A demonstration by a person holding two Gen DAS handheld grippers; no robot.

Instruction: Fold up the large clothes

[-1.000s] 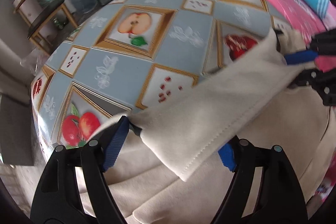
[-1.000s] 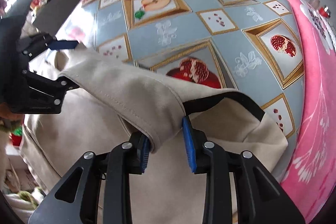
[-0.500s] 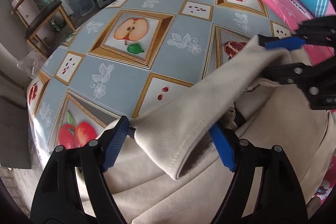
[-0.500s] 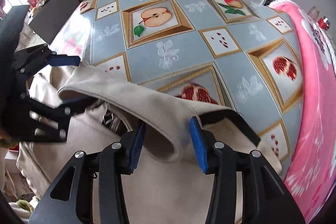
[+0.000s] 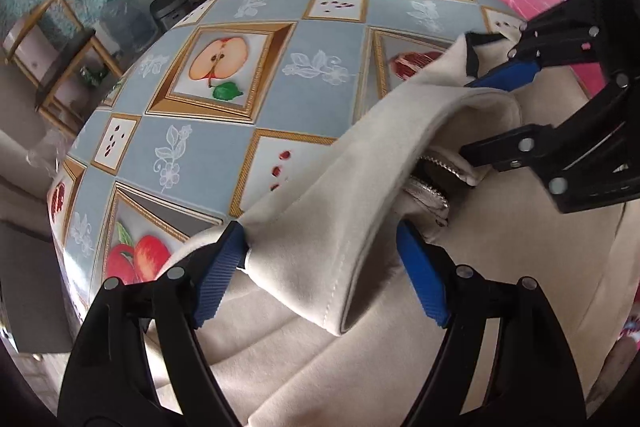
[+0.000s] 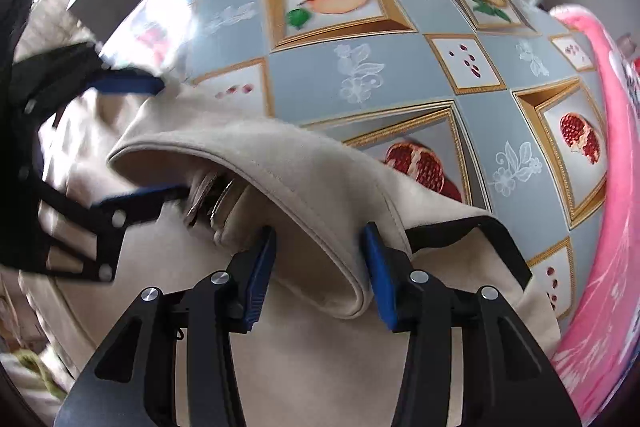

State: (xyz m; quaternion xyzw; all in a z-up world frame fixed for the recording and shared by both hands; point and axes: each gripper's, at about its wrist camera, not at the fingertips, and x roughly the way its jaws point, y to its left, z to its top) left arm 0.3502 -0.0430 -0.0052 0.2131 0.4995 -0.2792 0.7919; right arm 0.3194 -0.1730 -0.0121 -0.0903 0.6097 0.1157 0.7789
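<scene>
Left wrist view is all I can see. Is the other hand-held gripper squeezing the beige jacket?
Observer: No. The right hand-held gripper has just been opening, and the beige jacket lies as a loose fold between its pads.
Operator: Is anything hiding next to it?
Observer: Yes. A black strap curves from its right finger across the jacket toward the pink blanket.

Both tools share one build. The left gripper [image 5: 320, 267] has glossy black plastic arms, angular and hollow-framed, each ending in a ribbed blue pad [image 5: 218, 273], with round silver rivets at the pivots. The right gripper [image 6: 320, 269] matches it: black linkage arms with triangular cut-outs, silver rivet heads, and ridged blue pads [image 6: 378, 277] on the inner faces.
</scene>
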